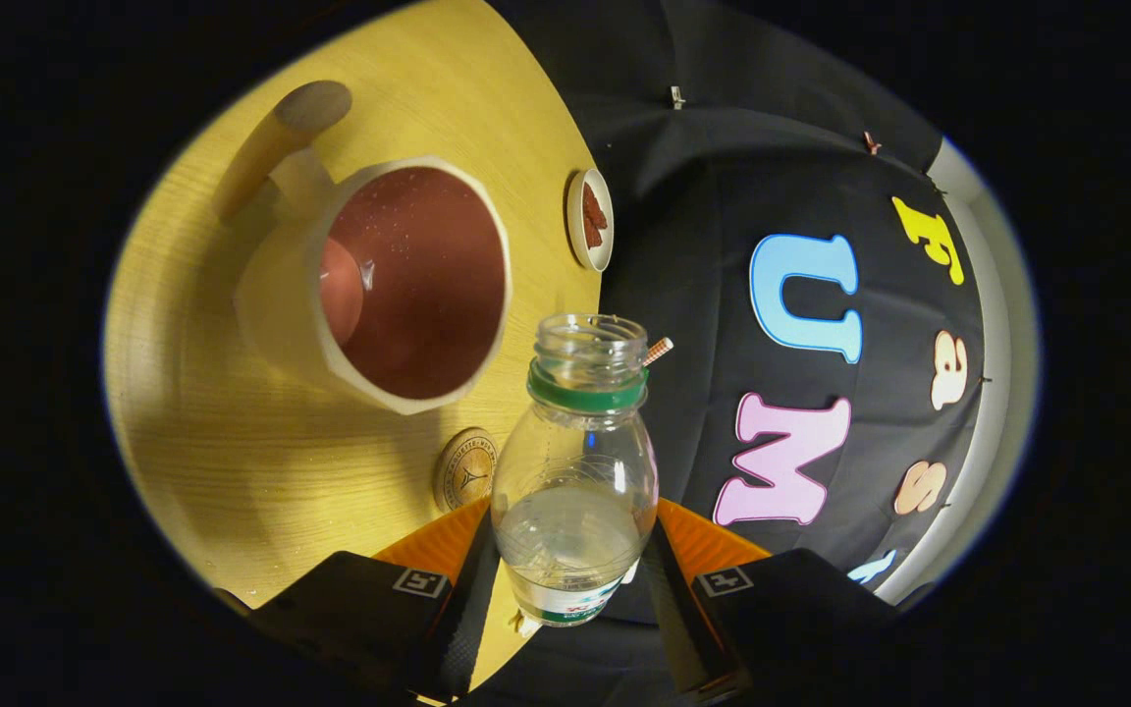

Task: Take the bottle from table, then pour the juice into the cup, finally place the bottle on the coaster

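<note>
- One gripper view, tipped so the pale wood-grain counter (232, 412) fills the side left of the fingers and the black cloth booth wall (723, 196) stands beyond its edge; a light strip of room shows past the cloth.
- Gripper (570, 579): both fingers (462, 609) press on the lower body of the bottle (575, 471), one on each side, so the bottle sits clamped between them.
- Bottle: clear ribbed plastic, rounded shoulders, a green ring under the open threaded neck, no cap on it. It looks nearly empty, with only faint wet streaks inside. A label band wraps its base; part of the base is hidden between the fingers.
- Cup (399, 285): a cream mug with a faceted, many-sided rim and a thick rounded handle. Its mouth faces the camera, beyond and left of the bottle's neck, and reddish-brown juice fills it, with small bubbles on the surface.
- Coaster (465, 469): a round wooden disc with an engraved mark, flat on the counter, just beside the bottle's left side and just ahead of the left finger; its lower edge is cut off by that finger.
- Small dish (589, 218): white, round, near the counter's edge, holding something dark red that is too small to make out.
- Striped stick end (659, 351): pokes out just behind the bottle's neck; I cannot tell what it is.
</note>
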`<action>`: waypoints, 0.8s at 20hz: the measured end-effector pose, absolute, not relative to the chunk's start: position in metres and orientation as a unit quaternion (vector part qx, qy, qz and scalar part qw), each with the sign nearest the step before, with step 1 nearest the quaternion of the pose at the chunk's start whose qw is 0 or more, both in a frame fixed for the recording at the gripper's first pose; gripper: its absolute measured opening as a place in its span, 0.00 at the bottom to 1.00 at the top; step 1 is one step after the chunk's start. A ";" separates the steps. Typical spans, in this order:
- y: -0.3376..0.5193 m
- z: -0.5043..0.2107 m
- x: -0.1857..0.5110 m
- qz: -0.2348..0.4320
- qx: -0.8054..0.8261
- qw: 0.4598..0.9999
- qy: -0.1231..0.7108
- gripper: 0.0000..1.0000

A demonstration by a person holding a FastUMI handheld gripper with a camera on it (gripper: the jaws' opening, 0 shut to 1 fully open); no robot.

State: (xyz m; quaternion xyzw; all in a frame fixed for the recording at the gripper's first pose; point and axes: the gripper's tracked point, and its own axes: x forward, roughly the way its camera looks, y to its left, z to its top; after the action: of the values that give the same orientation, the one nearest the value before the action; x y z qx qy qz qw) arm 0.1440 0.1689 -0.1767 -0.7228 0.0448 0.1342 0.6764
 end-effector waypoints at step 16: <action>0.185 -0.163 0.148 0.157 -0.799 0.580 -0.029 0.76</action>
State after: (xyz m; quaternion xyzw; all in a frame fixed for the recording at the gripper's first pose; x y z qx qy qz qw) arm 0.1483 0.1848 -0.1630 -0.7992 -0.0289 0.1569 0.5795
